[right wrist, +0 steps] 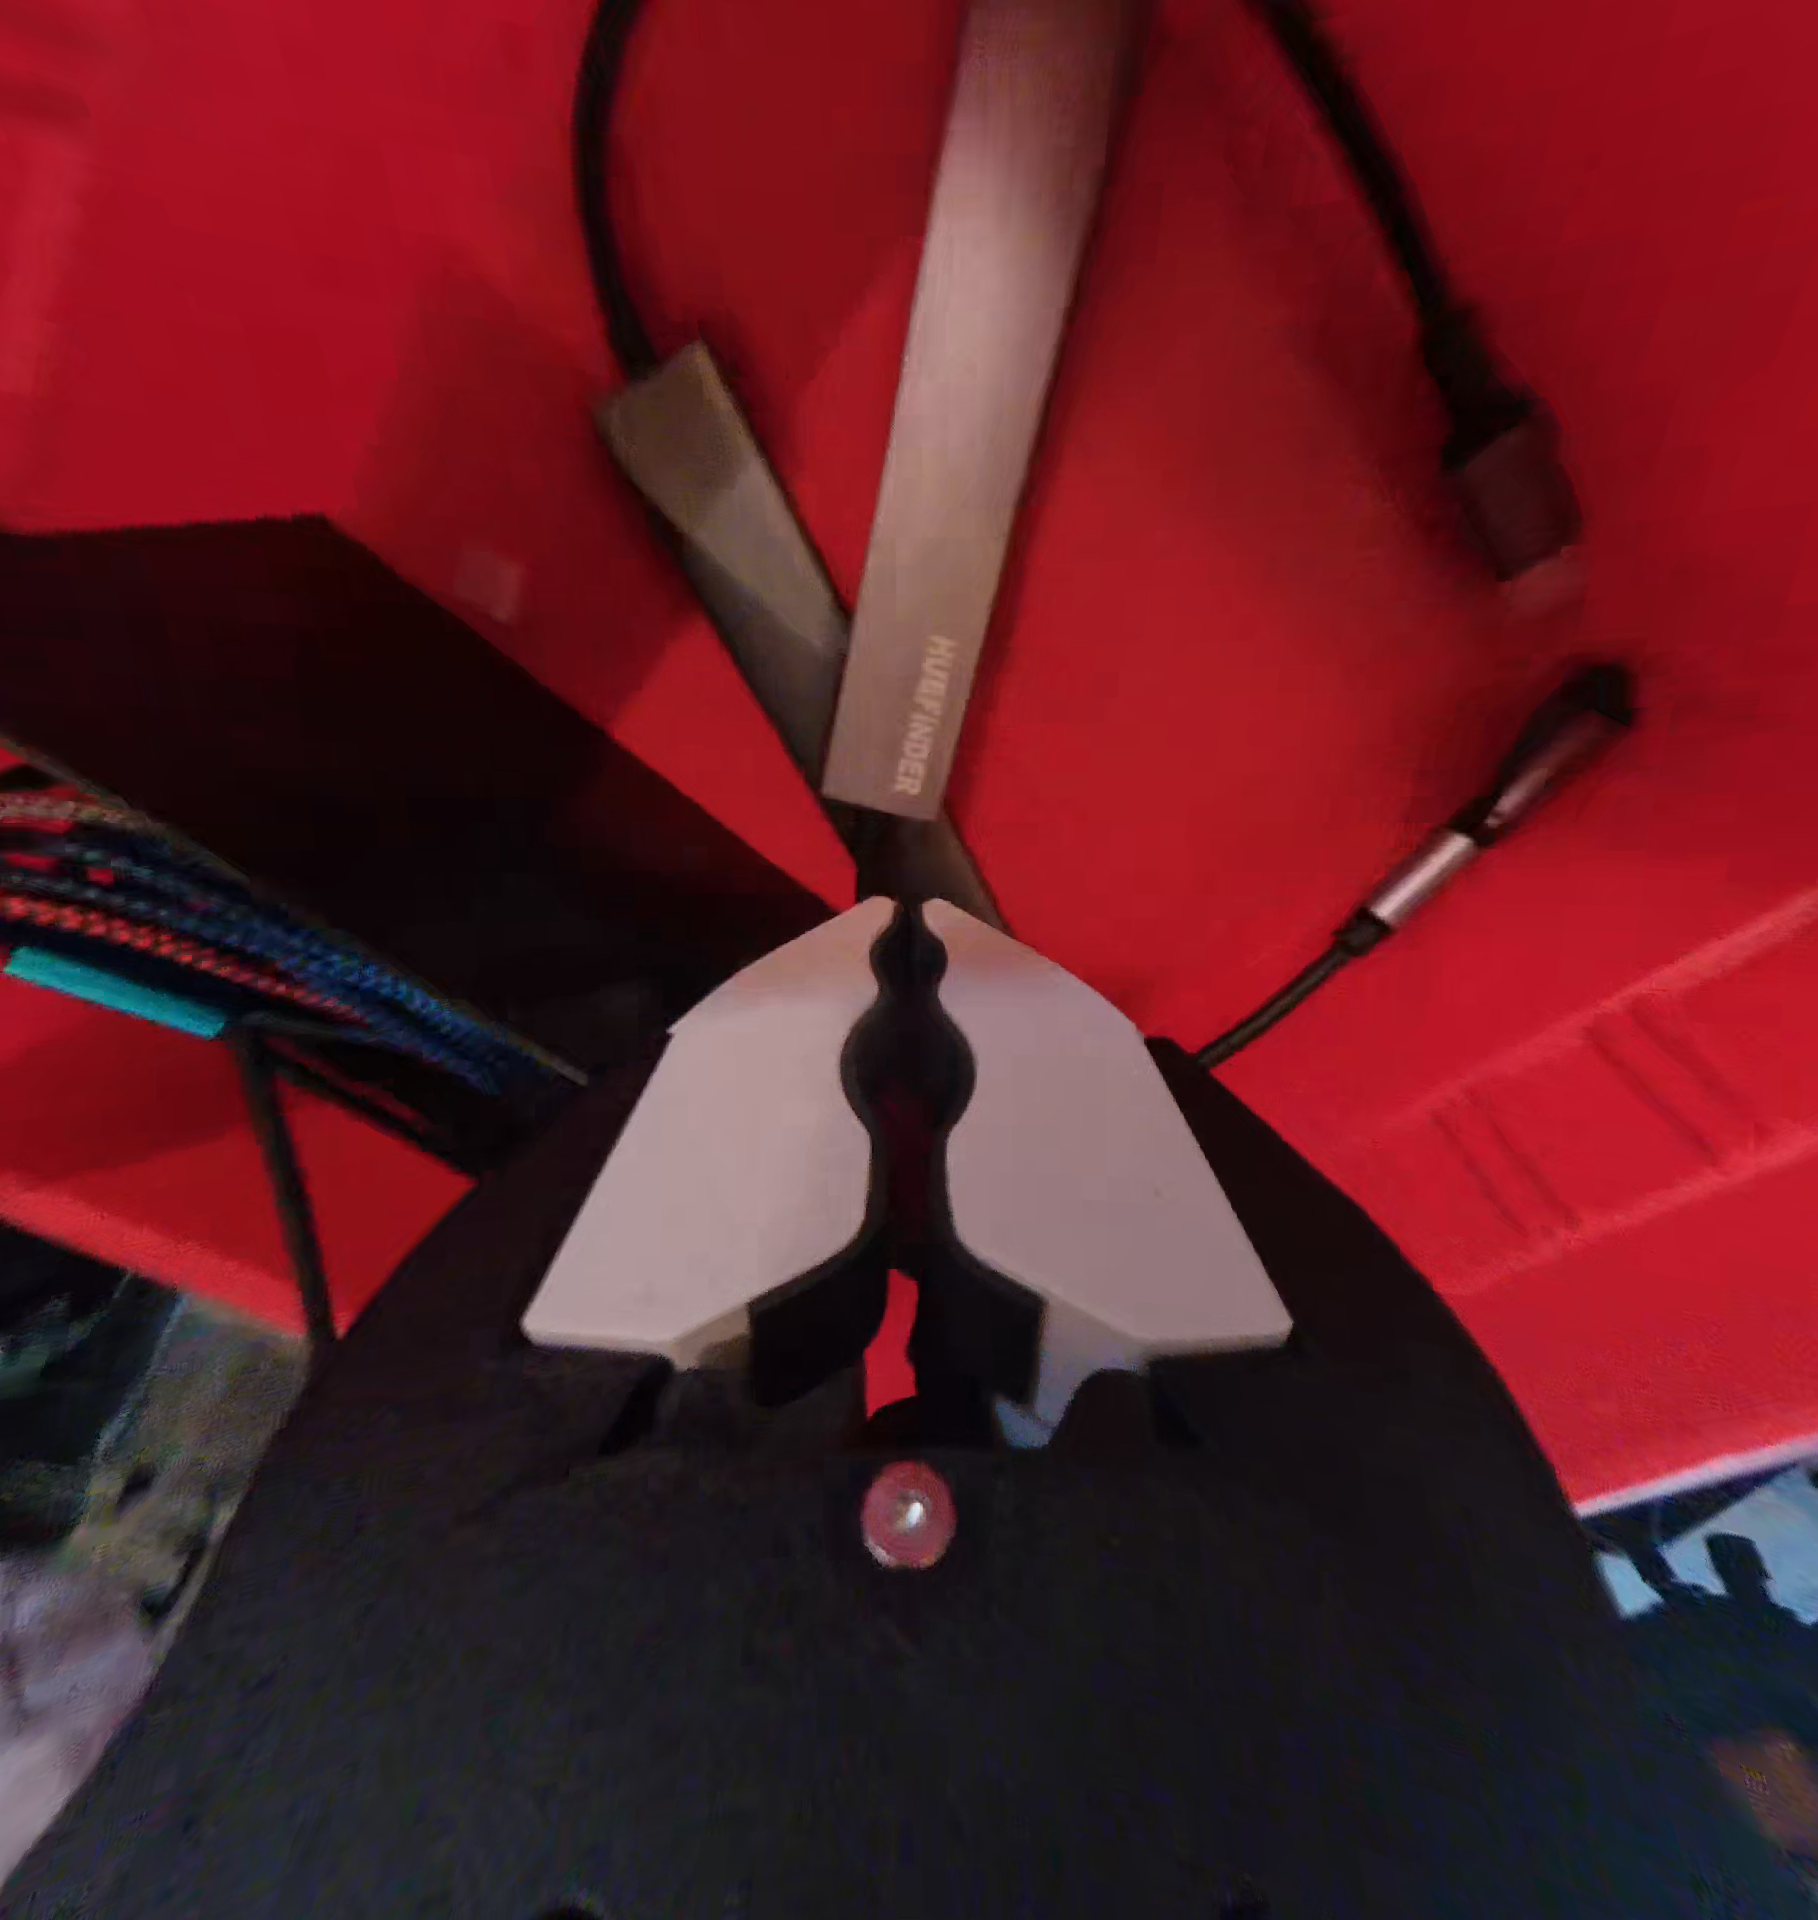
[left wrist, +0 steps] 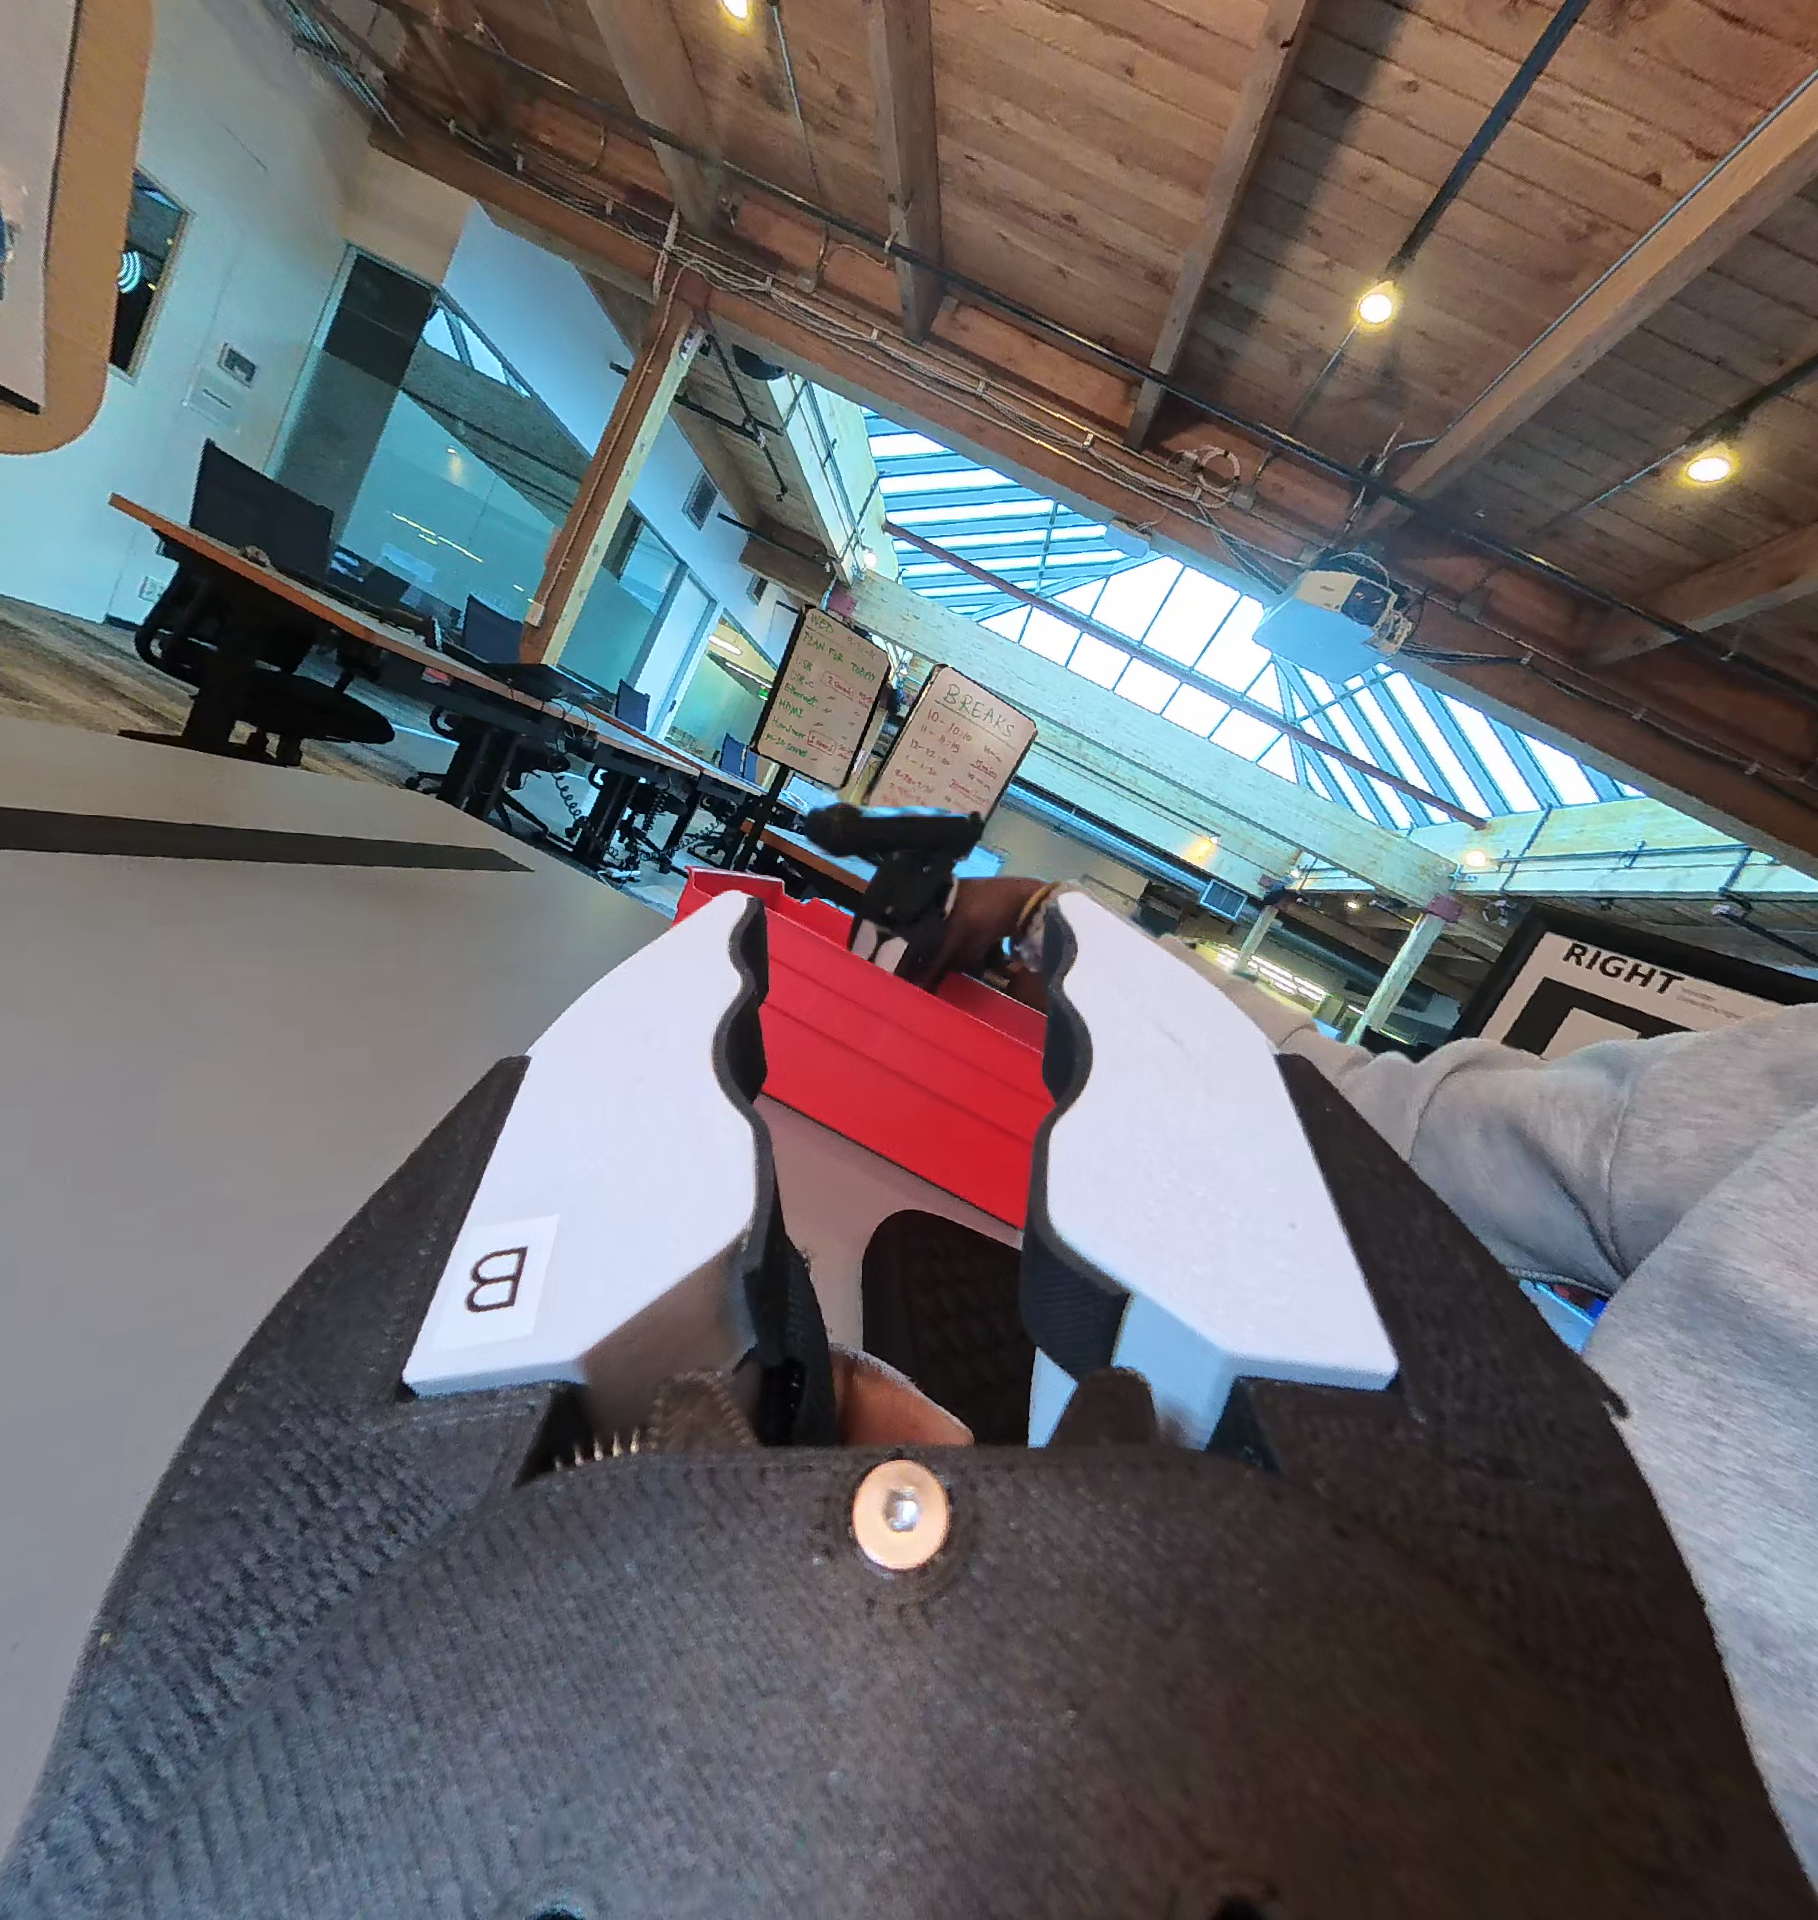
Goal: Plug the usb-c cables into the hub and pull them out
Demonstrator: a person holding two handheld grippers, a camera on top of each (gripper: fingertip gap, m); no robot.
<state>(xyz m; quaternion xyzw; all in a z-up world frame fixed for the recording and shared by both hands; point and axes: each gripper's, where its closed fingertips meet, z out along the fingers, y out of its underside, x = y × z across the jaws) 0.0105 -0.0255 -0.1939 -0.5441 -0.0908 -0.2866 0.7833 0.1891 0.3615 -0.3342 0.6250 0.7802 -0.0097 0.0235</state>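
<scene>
In the right wrist view my right gripper (right wrist: 906, 916) reaches into a red bin (right wrist: 1300, 260). Its fingertips are shut on the black cable stub (right wrist: 889, 868) at the near end of a long grey hub (right wrist: 978, 416), which points away from me. A second, darker grey hub (right wrist: 713, 509) with its own black cable lies crossed under it. A silver-tipped usb-c cable (right wrist: 1445, 862) and a black plug (right wrist: 1507, 488) lie loose to the right. In the left wrist view my left gripper (left wrist: 900, 935) is open and empty, just short of the red bin's wall (left wrist: 884, 1070). The right gripper (left wrist: 905, 862) shows over the bin.
A bundle of braided blue and red cables (right wrist: 157, 925) with a teal tag and a dark block (right wrist: 313, 707) lie at the bin's left. The bin stands on a pale table (left wrist: 209, 1039) with a black stripe. A grey sleeve (left wrist: 1611, 1143) is at the right. My hands' fingertips stand some 45 cm from each other.
</scene>
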